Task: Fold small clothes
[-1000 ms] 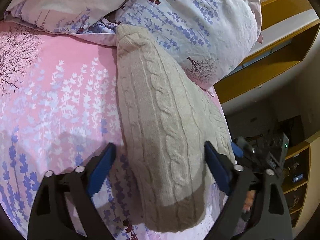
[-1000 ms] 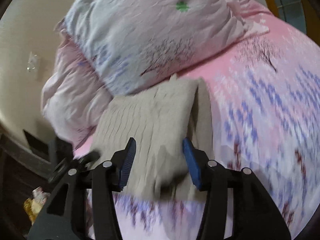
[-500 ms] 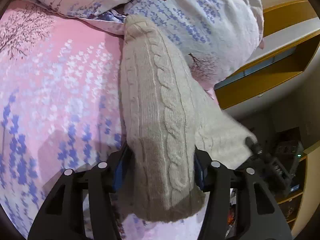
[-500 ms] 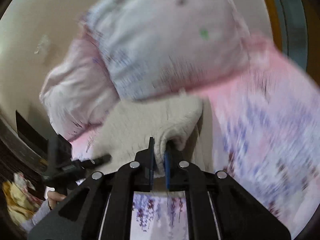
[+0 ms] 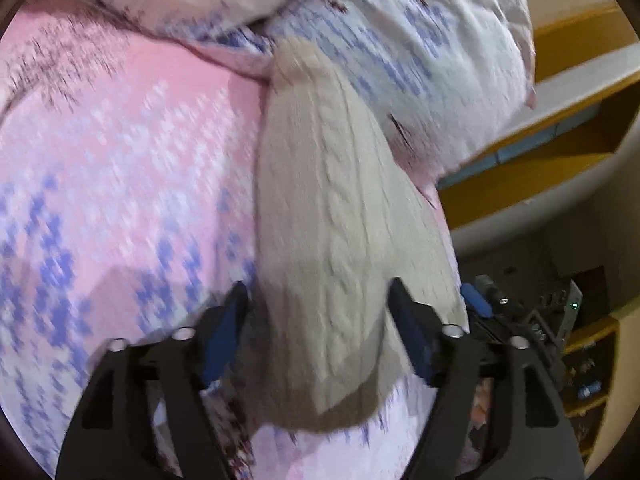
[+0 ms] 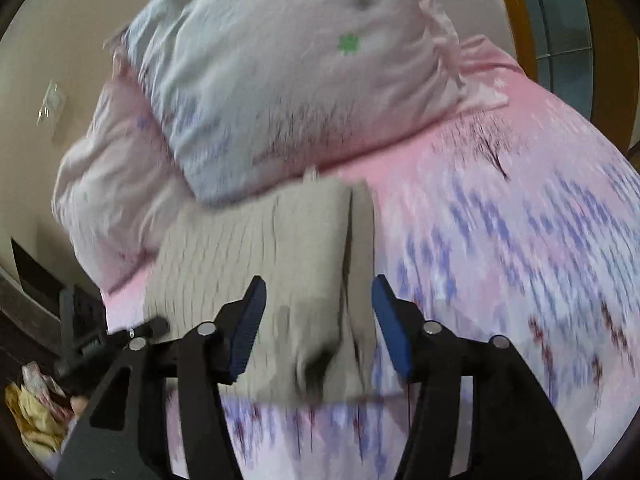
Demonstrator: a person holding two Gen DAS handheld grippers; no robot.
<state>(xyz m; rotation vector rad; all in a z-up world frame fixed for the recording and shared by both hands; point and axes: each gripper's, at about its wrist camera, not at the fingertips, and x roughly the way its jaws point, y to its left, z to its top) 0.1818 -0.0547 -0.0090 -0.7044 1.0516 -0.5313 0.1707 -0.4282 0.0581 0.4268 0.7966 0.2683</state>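
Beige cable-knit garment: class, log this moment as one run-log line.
beige cable-knit garment: folded, lying on pink floral bedsheet | left claw: open, straddling it | right claw: open, above it

A pink flowered bed [image 5: 120,168] carries a folded beige knit sweater [image 5: 328,216] ahead of the gripper, against two pillows [image 6: 288,80] beyond.

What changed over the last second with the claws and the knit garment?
Both claws shut on the beige knit garment half a second ago and have since let go: left claw and right claw are open again. The garment still lies folded beside the pillow.
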